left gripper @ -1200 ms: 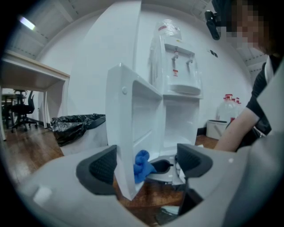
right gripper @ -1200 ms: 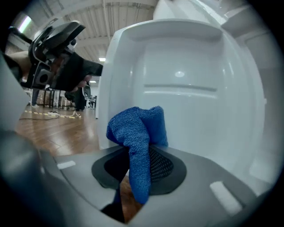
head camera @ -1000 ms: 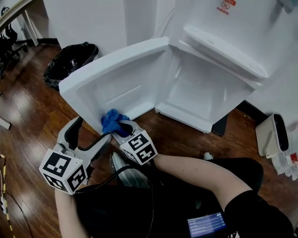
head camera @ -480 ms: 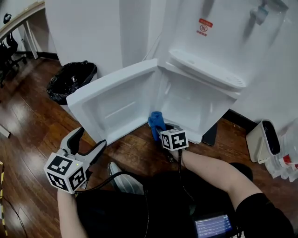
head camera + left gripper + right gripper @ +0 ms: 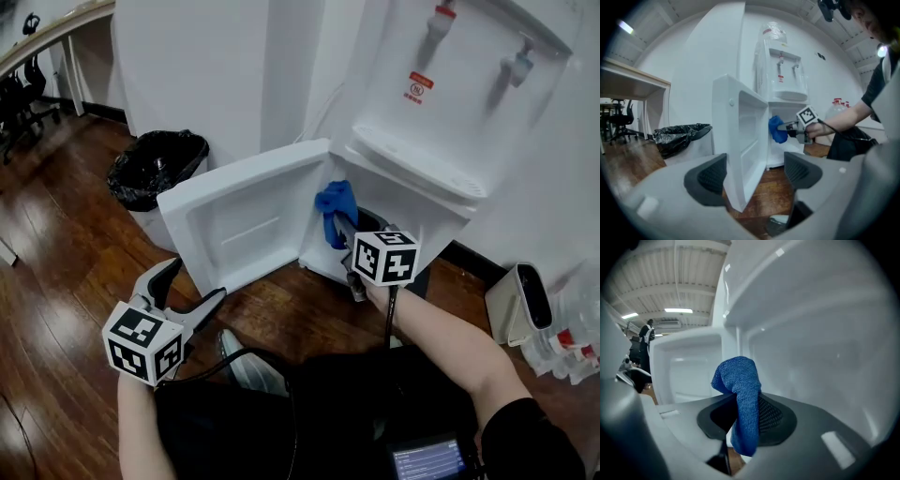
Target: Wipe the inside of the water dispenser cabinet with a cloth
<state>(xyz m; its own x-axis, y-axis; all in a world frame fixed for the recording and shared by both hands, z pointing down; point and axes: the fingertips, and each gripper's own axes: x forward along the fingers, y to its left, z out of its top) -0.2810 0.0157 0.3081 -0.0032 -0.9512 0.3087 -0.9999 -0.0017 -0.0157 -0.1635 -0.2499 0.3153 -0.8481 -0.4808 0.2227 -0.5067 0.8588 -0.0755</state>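
Since a second ago the right gripper [image 5: 342, 234] has carried the blue cloth [image 5: 335, 206] up and to the right, from the lower lip of the cabinet door [image 5: 244, 220] to the mouth of the cabinet [image 5: 811, 357], while the left gripper [image 5: 199, 279] has kept its place. At far left we see office chairs [image 5: 19, 89], then a bin [image 5: 155, 164] lined with a black bag on the wooden floor [image 5: 66, 244], just beside the open door. The left gripper hangs low by the door's free edge. Its jaws have just been closing a little yet stand apart, with that edge in the gap and neither pad pressing on it. The door is swung wide, its white moulded inner face toward us, between the bin and the opening. Right of it, the right gripper's jaws are clamped on the cloth, which rises past the pads in a folded, nubbly loop with a tail hanging below. It sits high in the opening, just under the drip tray [image 5: 412, 159] of the water dispenser [image 5: 441, 103]. We cannot tell whether it touches the wall. Two taps [image 5: 439, 21] stand above, and a white container [image 5: 511, 305] sits on the floor at far right.
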